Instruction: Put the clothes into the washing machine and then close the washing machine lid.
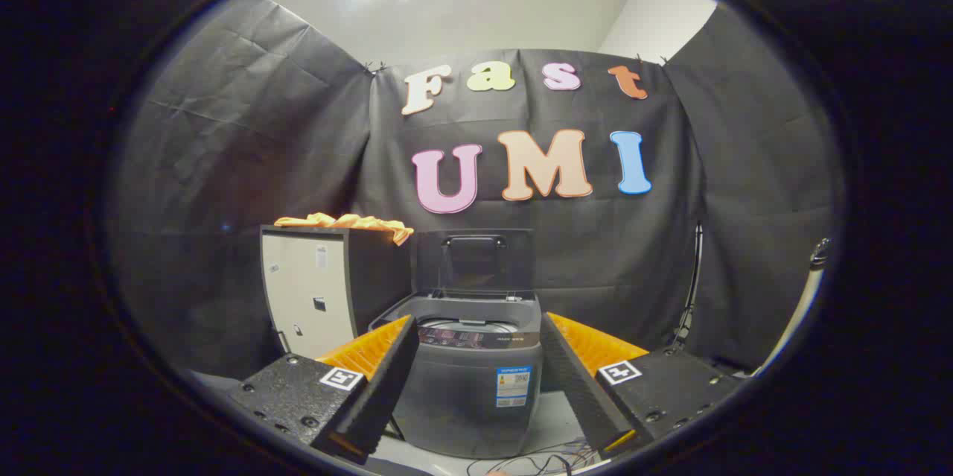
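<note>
On top of the pale cabinet (309, 297), left of and behind the washing machine (476, 379), lies the orange cloth (346, 222), the clothing to be moved. It is spread flat along the cabinet's top with one corner drooping over the right-hand front edge, just beside the machine's raised lid (476, 260). The lid stands upright at the back of the open tub, so the drum is ready to receive the load.

Nearer the camera, the tool (476, 379) holds nothing; its two fingers are spread wide, the washing machine showing in the gap between them, and the cloth sits well beyond and above the left finger.

By its look the cloth is thin, soft and very light. It should crumple and fold under the fingers and will not keep any shape once lifted, so loose parts will likely trail and could catch on the cabinet edge or the tub rim. The drooping corner, or a raised wrinkle near it, seems the best place to pinch, since a flat layer gives the fingers little to bite on. A firm pinch through a bunched fold should hold, because thin fabric may slip from a shallow grip. The lid appears rigid and hinged, with a handle (474, 242) near its top edge.
</note>
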Available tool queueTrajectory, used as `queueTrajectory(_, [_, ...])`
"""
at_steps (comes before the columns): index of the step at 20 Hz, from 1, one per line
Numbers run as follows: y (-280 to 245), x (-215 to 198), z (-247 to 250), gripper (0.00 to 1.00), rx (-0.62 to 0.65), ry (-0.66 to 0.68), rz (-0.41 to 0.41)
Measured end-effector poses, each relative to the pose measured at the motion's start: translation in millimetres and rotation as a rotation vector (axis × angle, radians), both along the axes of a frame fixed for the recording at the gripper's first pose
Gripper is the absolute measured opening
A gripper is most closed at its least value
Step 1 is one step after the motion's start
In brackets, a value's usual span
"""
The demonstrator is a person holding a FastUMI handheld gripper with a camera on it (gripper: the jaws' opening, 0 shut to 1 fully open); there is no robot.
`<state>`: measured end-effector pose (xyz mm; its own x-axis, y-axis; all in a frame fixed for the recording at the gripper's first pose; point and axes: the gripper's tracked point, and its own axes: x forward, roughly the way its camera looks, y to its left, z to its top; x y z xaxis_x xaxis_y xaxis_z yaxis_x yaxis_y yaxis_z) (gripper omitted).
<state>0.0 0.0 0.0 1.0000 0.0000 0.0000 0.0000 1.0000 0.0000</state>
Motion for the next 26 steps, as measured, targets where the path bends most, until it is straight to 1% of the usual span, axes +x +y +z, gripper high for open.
queueTrajectory(12, [11.0, -0.2, -6.2, 0.99, 0.0, 0.027, 0.008])
queueTrajectory(21, [39.2, -0.4, -11.4, 0.99, -0.025, 0.033, 0.046])
queueTrajectory(23, [42.1, 3.6, -14.7, 0.99, -0.019, 0.045, 0.041])
queueTrajectory(26, [50.5, 5.9, -11.8, 0.99, -0.008, 0.054, 0.055])
